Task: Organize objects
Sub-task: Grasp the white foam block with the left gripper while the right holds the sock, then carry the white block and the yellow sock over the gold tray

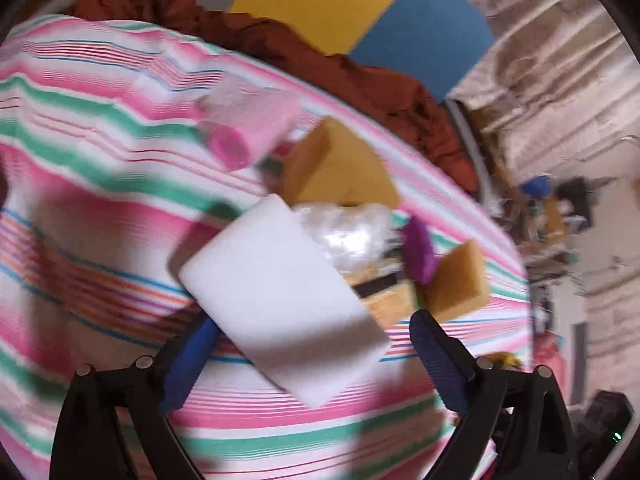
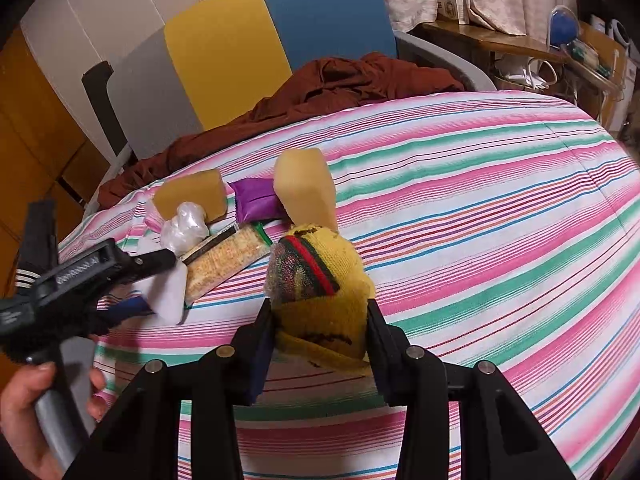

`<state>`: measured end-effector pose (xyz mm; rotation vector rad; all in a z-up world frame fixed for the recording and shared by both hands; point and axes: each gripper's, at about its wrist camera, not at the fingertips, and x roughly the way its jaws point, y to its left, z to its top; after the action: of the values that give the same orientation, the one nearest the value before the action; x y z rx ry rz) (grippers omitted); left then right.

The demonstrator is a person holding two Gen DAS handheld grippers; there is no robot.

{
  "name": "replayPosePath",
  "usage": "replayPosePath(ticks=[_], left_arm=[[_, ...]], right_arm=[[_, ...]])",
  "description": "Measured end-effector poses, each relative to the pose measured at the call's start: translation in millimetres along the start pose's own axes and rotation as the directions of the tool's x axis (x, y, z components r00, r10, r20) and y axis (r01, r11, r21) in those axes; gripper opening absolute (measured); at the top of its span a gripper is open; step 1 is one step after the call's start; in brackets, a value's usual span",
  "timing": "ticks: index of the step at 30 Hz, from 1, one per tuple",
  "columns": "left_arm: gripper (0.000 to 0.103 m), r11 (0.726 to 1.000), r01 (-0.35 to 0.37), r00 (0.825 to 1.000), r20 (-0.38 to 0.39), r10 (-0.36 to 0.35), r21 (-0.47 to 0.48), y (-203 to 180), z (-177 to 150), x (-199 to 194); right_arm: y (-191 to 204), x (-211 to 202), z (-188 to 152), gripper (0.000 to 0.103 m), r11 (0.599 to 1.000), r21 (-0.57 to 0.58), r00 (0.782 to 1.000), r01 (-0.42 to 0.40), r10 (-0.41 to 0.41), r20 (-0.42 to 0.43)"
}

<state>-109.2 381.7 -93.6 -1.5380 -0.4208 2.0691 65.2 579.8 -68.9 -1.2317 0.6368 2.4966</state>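
A striped sheet (image 2: 480, 208) covers the bed, with a brown cloth (image 2: 320, 84) bunched at its far edge. The right gripper (image 2: 320, 316) is clamped on a yellow knitted sock (image 2: 324, 300). The left gripper (image 1: 308, 340) stands wide apart, a white foam block (image 1: 280, 292) between its fingers (blurred), beside the pile of sponges and packets
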Motion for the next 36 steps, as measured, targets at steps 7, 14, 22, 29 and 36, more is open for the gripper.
replayPosePath(ticks=[7,14,22,29,36], left_arm=[[0.065,0.999,0.031,1.000,0.002,-0.031,0.021,13.9,-6.2,-6.1],[0.064,0.995,0.071,0.997,0.037,-0.073,0.065,21.3,-22.0,-26.6],[0.064,0.989,0.114,0.993,0.026,-0.117,0.097,34.9,-43.7,-50.9],[0.064,0.983,0.139,0.988,0.050,-0.146,0.121,41.1,-52.2,-80.5],[0.064,0.977,0.145,0.983,0.090,-0.161,0.156,51.5,-58.2,-116.0]], right_arm=[[1.2,3.1,-0.1,0.043,1.000,-0.008,1.000,0.000,0.000,-0.008],[3.6,3.4,-0.7,0.043,1.000,-0.025,1.000,-0.003,0.003,-0.002],[9.8,4.1,-3.7,0.043,0.998,-0.059,1.000,0.006,-0.006,0.002],[21.6,5.1,-8.8,0.043,0.993,-0.122,1.000,-0.004,0.004,0.002],[38.5,8.3,-17.3,0.043,0.981,-0.192,1.000,-0.019,0.019,-0.004]])
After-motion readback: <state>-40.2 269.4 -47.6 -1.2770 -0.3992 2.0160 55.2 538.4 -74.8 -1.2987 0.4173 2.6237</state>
